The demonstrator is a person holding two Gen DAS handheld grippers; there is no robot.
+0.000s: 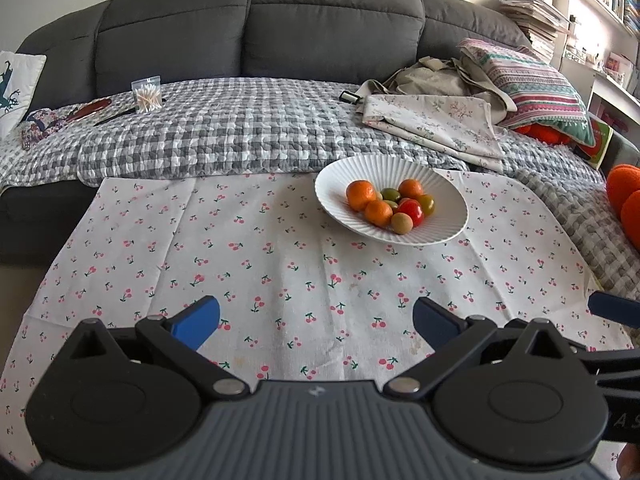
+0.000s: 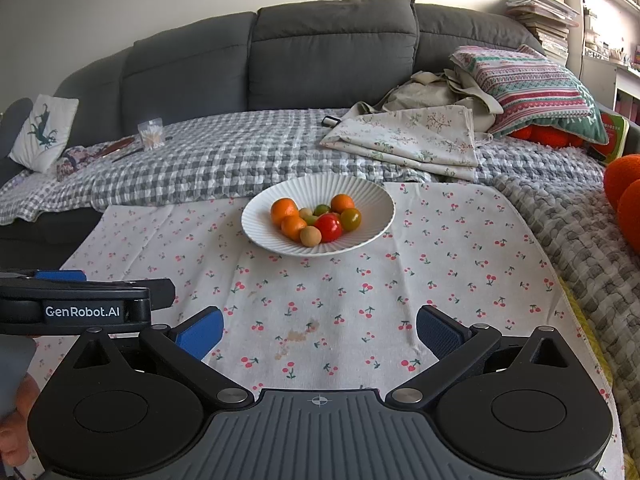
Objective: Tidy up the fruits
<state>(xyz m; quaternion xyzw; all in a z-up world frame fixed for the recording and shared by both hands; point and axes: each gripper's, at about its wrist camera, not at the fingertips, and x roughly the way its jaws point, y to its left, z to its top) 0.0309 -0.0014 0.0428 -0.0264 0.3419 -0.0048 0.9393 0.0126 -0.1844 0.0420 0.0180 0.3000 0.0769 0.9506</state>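
Note:
A white ribbed plate (image 1: 448, 196) (image 2: 372, 196) stands at the far side of the cherry-print cloth (image 1: 260, 264) (image 2: 440, 256). It holds three small oranges (image 1: 360, 195) (image 2: 284, 211), a red tomato (image 1: 412, 212) (image 2: 329, 227), green-yellow tomatoes (image 1: 426, 204) (image 2: 351, 218) and a tan round fruit (image 1: 401, 223) (image 2: 310, 236). My left gripper (image 1: 316, 320) is open and empty, low over the near cloth, well short of the plate. My right gripper (image 2: 320, 330) is open and empty, also near the front edge. The left gripper's body (image 2: 80, 304) shows at the right wrist view's left.
A grey sofa (image 1: 280, 24) with a checked blanket (image 1: 224, 136) lies behind the cloth. On it are folded floral fabric (image 1: 436, 124), a striped pillow (image 1: 536, 88), a box of cotton swabs (image 1: 147, 94) and orange plush items (image 1: 624, 200). Shelves stand at the right.

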